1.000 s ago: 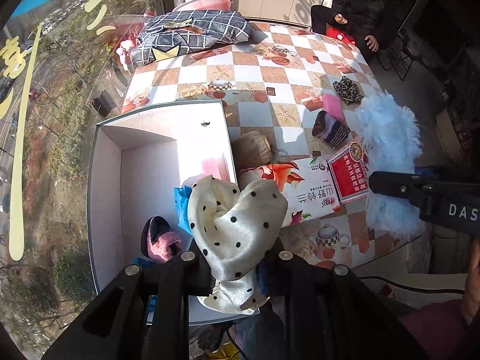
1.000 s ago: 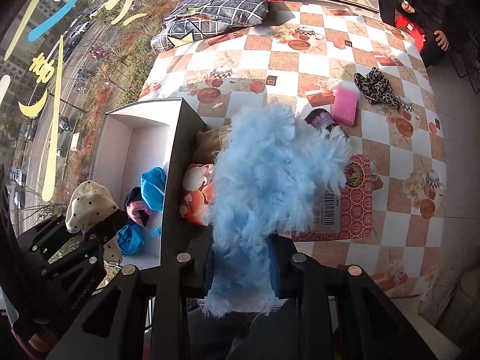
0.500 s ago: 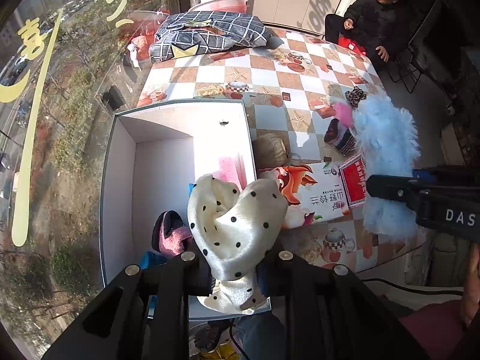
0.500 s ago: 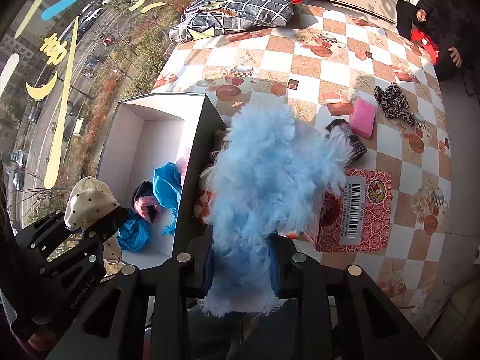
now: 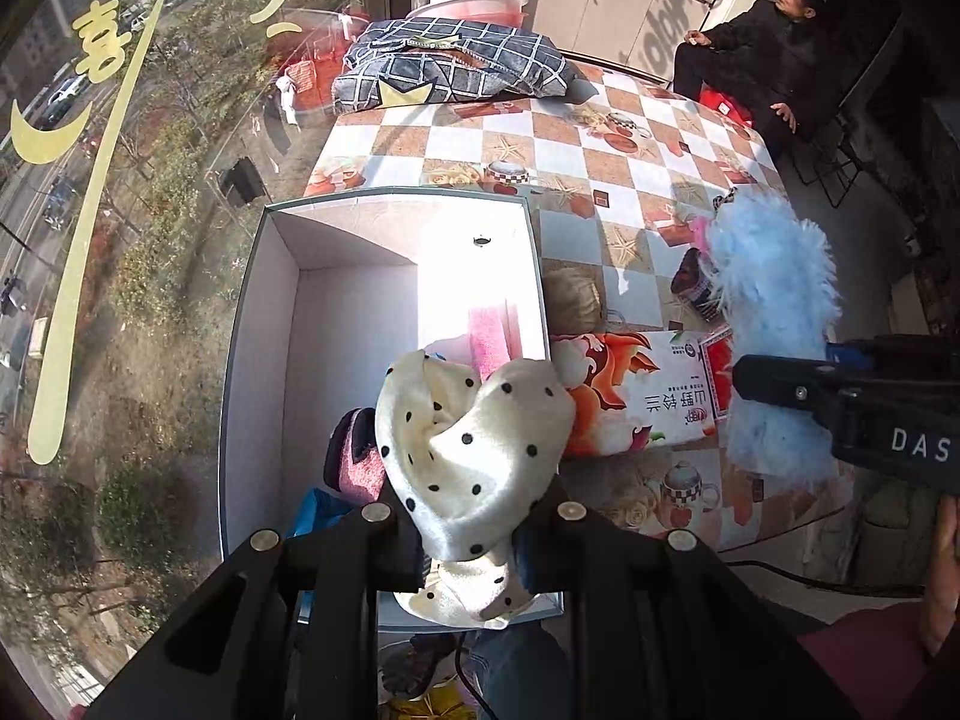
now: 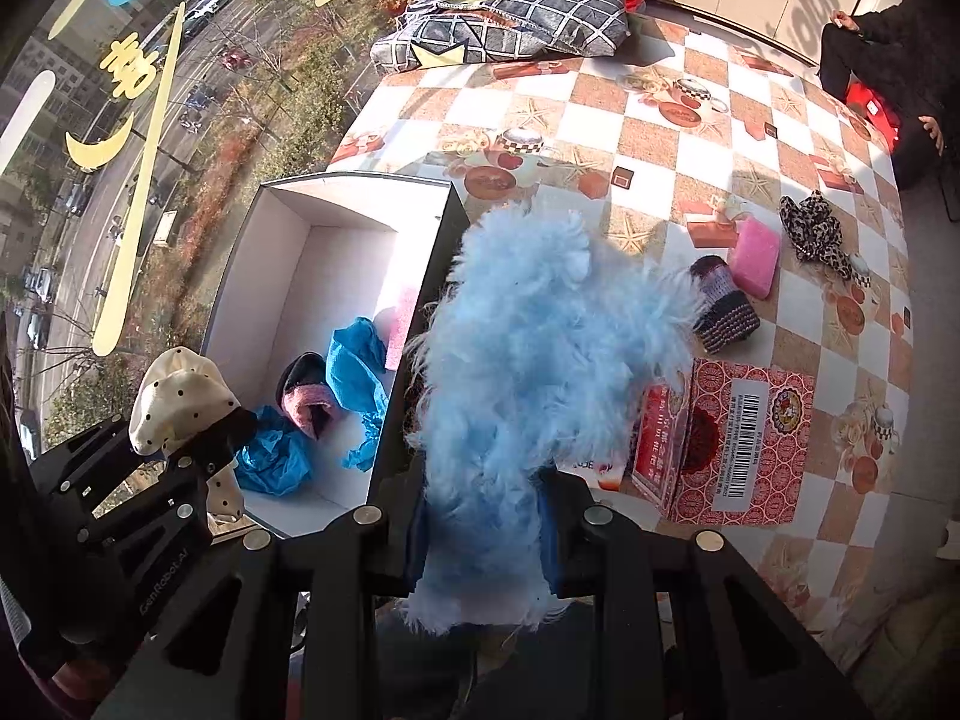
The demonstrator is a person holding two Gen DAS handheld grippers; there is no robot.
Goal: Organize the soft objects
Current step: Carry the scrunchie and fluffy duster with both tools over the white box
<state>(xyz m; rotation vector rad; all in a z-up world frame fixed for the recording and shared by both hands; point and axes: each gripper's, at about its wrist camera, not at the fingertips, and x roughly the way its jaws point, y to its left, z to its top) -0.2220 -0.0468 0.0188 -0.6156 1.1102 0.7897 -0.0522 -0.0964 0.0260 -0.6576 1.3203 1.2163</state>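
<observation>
Checkered table [image 6: 690,192]: L gripper [image 5: 468,540] clamps dotted cloth [image 5: 474,450].

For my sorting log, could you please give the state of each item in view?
Polka-dot cloth: held by left gripper.
Blue fluffy item: held by right gripper.
White box: open, partly filled.
Pink sponge: on table.
Leopard scrunchie: on table.

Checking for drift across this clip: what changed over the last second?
Both claws rose and pulled back; the white open box looks smaller. Left claw still clamps the cream polka-dot cloth, right claw the fluffy blue item. Nothing released; table items unmoved.
</observation>
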